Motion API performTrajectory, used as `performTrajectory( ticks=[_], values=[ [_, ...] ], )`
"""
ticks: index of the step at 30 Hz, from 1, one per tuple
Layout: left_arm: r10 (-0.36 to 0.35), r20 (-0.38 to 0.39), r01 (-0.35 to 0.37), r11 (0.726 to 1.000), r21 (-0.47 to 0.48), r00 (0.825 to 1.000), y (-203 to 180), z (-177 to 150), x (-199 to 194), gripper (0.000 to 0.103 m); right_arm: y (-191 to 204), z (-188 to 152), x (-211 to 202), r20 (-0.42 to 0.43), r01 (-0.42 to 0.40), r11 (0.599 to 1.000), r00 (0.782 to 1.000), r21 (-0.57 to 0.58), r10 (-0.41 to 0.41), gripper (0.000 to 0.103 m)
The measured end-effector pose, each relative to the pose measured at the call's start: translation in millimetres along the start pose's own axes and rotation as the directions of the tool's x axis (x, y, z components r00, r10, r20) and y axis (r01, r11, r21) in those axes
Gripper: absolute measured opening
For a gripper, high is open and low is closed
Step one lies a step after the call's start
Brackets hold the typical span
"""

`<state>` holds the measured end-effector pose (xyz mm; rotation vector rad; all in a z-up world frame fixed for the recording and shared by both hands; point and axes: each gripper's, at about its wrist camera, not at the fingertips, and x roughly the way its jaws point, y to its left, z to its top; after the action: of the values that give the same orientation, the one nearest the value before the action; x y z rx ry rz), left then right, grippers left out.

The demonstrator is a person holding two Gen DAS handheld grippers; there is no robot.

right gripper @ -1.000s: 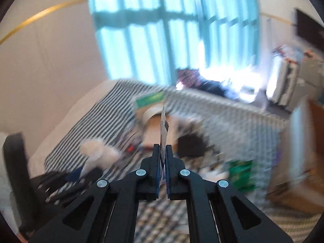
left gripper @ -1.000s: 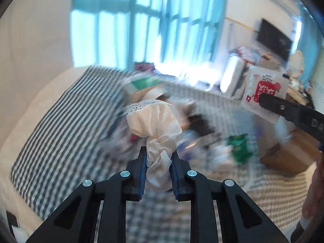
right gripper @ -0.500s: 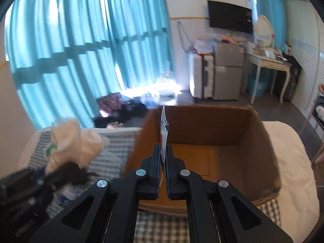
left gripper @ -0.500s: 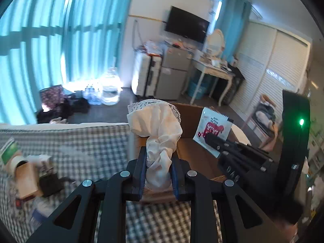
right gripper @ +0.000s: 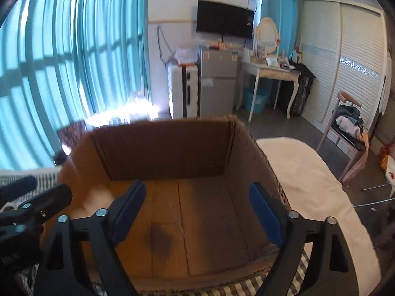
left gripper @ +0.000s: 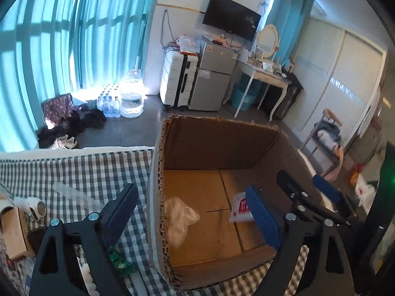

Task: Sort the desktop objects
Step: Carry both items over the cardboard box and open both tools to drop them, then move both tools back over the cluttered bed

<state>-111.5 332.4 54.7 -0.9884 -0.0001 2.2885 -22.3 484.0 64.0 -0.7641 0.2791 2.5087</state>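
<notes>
The left claw (left gripper: 195,212) hangs over the near left corner of the cardboard box (left gripper: 217,133), pointing down into it; its jaws are opening, spread wide, with nothing pinched between them; one finger stands over the checked cloth (left gripper: 81,167) outside the box wall, the other over the box floor; below and between them the white lace cloth (left gripper: 179,215) lies crumpled on the box floor near the left wall, released and touching neither pad; further right on the same floor lies the white packet with red print (left gripper: 240,208), flat, partly hidden behind the left claw's blue pad; on the checked cloth left of the box sit a small brown carton (left gripper: 14,234), a white round gadget (left gripper: 35,206) and a green wrapper (left gripper: 118,261); the right claw (left gripper: 306,185) reaches in over the right wall of the box, seen from the left wrist; in its own view the right claw (right gripper: 197,209) is tilted down at the box (right gripper: 163,153), its jaws opening and set wide apart, empty, with bare cardboard floor between the pads; the packet cannot be made out in this view; a pale blurred shape at the left of the box floor may be the lace cloth, though I cannot tell for sure.
</notes>
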Motion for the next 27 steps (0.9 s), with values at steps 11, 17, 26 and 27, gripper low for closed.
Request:
performTrajectory(
  ticks=[11, 17, 26, 27],
  values=[
    [0.253, 0.065, -0.256, 0.966, 0.044, 0.965, 79.4, -28.3, -98.5, 0.099, 37.4, 1.8, -25.3, 0.095, -0.189, 0.982, 0.978, 0.027, 0.185, 0.087],
    [0.471, 0.052, -0.468, 0.881, -0.062, 0.880, 162.0, -97.6, -167.6, 0.103, 90.2, -10.2, -59.9, 0.115, -0.422, 0.904, 0.897, -0.070, 0.427, 0.087],
    [0.428, 0.008, -0.427, 0.902, -0.065, 0.904, 204.3, -172.1, -137.9, 0.103, 178.2, -56.5, -72.3, -0.057, -0.533, 0.808, 0.842, -0.250, 0.537, 0.087],
    [0.416, 0.001, -0.416, 0.908, -0.061, 0.909, 203.9, -171.4, -130.6, 0.103, 178.0, -59.3, -71.9, -0.068, -0.533, 0.809, 0.843, -0.249, 0.534, 0.087]
  ],
)
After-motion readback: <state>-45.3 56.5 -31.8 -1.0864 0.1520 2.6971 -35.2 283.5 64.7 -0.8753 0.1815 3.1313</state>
